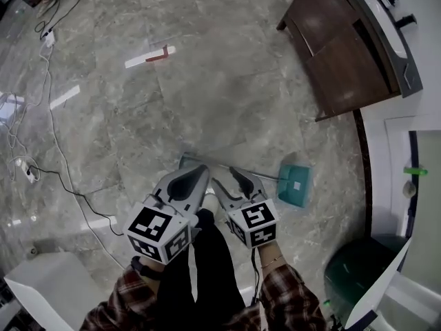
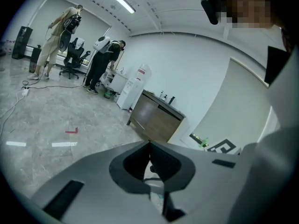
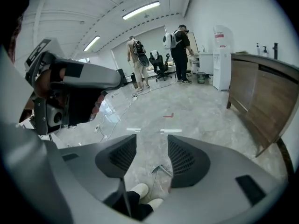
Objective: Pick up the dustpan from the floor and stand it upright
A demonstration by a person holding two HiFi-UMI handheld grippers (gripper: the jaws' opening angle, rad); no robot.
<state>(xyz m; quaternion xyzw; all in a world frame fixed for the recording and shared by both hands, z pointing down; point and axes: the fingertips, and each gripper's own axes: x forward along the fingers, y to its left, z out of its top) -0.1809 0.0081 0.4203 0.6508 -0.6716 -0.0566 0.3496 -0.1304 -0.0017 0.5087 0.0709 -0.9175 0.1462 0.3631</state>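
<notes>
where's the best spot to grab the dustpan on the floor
Probably its thin long handle, near the teal pan. It lies flat on the floor, so come down from above with the open right tongs straddling the rod crosswise.

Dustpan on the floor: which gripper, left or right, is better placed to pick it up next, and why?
Probably the right gripper: its jaws stand apart above the dustpan handle, nearer the teal pan. The left gripper is shut.

Right gripper [image 3: 152, 140] jaws apart, gripping nothing; marble floor [image 3: 187, 111], wooden cabinet [image 3: 261, 94] right.
</notes>
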